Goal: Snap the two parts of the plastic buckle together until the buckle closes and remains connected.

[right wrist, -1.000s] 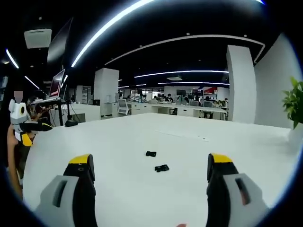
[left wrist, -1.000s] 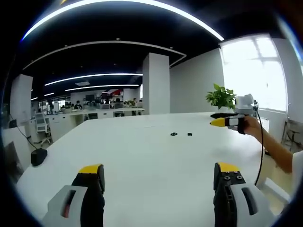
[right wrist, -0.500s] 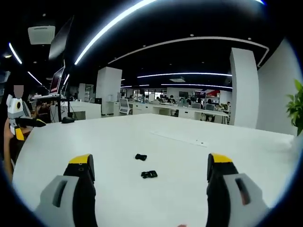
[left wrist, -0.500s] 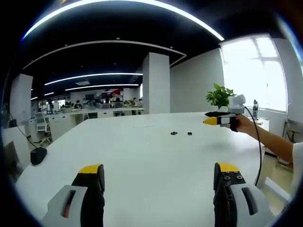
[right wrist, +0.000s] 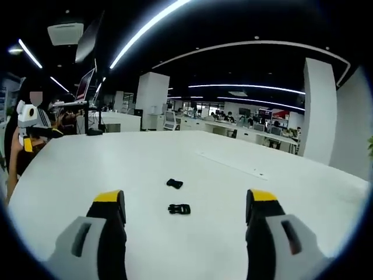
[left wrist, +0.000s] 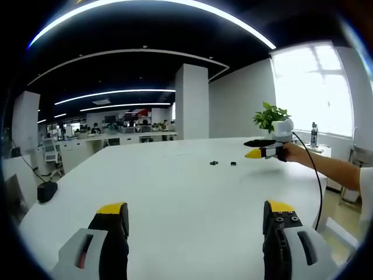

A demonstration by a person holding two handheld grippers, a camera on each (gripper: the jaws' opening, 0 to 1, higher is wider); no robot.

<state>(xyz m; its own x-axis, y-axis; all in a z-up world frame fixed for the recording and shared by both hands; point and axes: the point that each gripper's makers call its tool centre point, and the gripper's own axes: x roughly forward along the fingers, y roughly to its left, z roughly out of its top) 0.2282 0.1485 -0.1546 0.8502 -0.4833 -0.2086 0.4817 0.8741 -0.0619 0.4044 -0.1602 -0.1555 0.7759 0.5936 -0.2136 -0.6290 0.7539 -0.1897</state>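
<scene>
Two black buckle halves lie apart on the white surface [right wrist: 245, 192], unjoined. In the right gripper view the nearer buckle half [right wrist: 179, 208] sits just below the frame's centre, between the two yellow-tipped jaws, and the farther buckle half [right wrist: 174, 184] rests a little above it and slightly to the left, close but not touching. In the left gripper view both pieces are tiny dark specks at mid-frame, one buckle piece [left wrist: 214, 163] left of the other buckle piece [left wrist: 233, 163], well away from that camera.

Right gripper [right wrist: 183, 201] rises from the bottom of its own view with its jaws spread wide, nothing between them, hanging above the surface short of the halves. It also enters the left gripper view at centre right [left wrist: 252, 149], held in a person's hand [left wrist: 288, 153], its tips pointing left toward the specks.

Left gripper [left wrist: 195, 213] has its jaws wide apart too, holding nothing, low in its frame over bare white. It shows at the far left of the right gripper view [right wrist: 29, 133].

Beyond, a potted plant [left wrist: 270, 116] stands at the surface's far edge, a white pillar [left wrist: 192, 102] rises behind, and a dark object [left wrist: 46, 191] sits at the left edge.
</scene>
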